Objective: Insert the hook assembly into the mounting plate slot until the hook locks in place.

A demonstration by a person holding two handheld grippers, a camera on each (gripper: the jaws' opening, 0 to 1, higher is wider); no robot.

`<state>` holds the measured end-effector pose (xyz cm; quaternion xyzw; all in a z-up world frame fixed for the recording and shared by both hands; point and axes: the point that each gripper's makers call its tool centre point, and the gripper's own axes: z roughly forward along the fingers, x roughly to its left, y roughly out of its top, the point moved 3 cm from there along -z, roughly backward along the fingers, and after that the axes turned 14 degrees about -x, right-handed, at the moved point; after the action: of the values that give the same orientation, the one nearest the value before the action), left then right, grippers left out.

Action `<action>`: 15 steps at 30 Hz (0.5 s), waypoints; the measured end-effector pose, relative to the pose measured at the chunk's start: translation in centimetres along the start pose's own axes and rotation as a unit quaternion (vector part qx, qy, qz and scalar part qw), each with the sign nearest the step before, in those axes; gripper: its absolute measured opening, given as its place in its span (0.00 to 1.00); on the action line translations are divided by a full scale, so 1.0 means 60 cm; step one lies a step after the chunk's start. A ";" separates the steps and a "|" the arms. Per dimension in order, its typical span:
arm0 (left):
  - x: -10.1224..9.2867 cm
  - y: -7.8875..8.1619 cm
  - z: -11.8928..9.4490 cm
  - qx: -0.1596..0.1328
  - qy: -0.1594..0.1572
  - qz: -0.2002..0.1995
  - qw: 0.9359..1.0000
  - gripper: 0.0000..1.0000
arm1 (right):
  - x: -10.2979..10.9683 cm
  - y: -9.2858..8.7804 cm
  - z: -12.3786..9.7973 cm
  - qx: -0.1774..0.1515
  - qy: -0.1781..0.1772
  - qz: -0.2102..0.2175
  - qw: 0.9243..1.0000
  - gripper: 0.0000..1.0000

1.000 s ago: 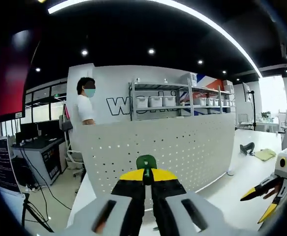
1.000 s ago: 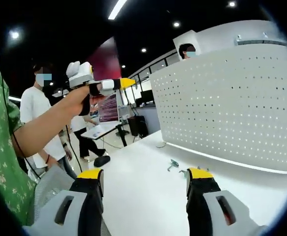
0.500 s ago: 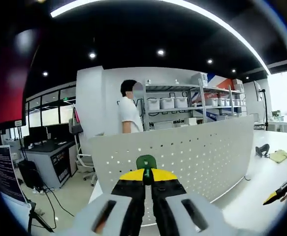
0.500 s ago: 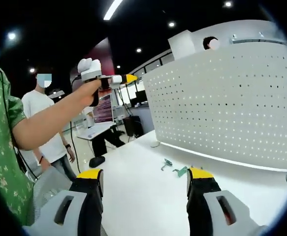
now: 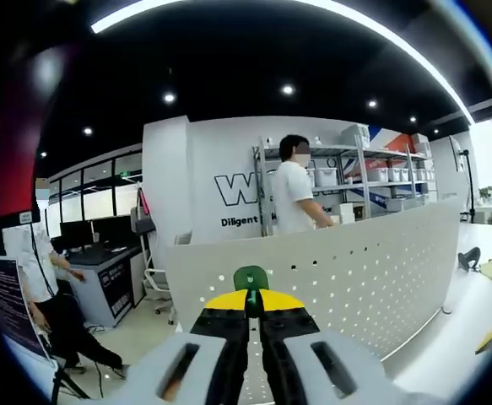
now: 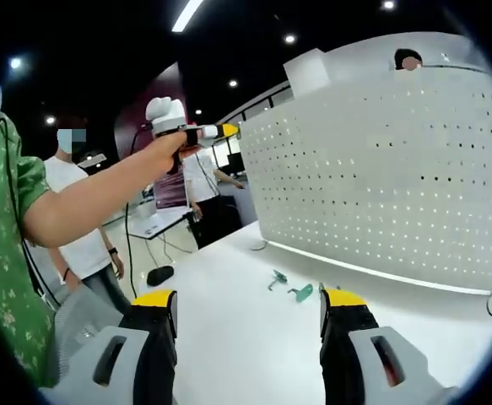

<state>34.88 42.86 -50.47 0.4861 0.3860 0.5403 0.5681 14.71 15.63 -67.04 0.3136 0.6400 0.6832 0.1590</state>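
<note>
Up and left of the right gripper's jaws, a bare forearm reaches across, raised high, hand wrapped round the left gripper, which points at the white perforated panel. Green floral sleeve at the far left. Panel stands upright beyond the jaws, its lower edge on the white bench; bare bench lies between the jaws and the panel. Right jaws wide apart, holding nothing. Two small hook pieces lie on the bench just ahead of the jaws, near the right jaw tip, short of the panel. Left gripper jaws pressed nearly together, pinching a green hook part that sticks up past the tips. Panel just beyond them, bench off right. Person in white shirt stands behind the panel.
</note>
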 end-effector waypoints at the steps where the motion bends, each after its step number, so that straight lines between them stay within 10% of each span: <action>1: 0.001 -0.003 0.006 0.001 0.001 0.002 1.000 0.03 | -0.001 -0.001 0.000 0.001 -0.001 0.001 1.000 0.70; 15: 0.003 -0.021 0.041 0.001 0.005 0.019 1.000 0.03 | -0.019 0.003 -0.002 0.003 -0.013 0.000 1.000 0.70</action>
<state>37.59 42.80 -51.10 0.4912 0.3806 0.5530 0.5551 15.54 14.79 -67.10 0.3227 0.6403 0.6769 0.1662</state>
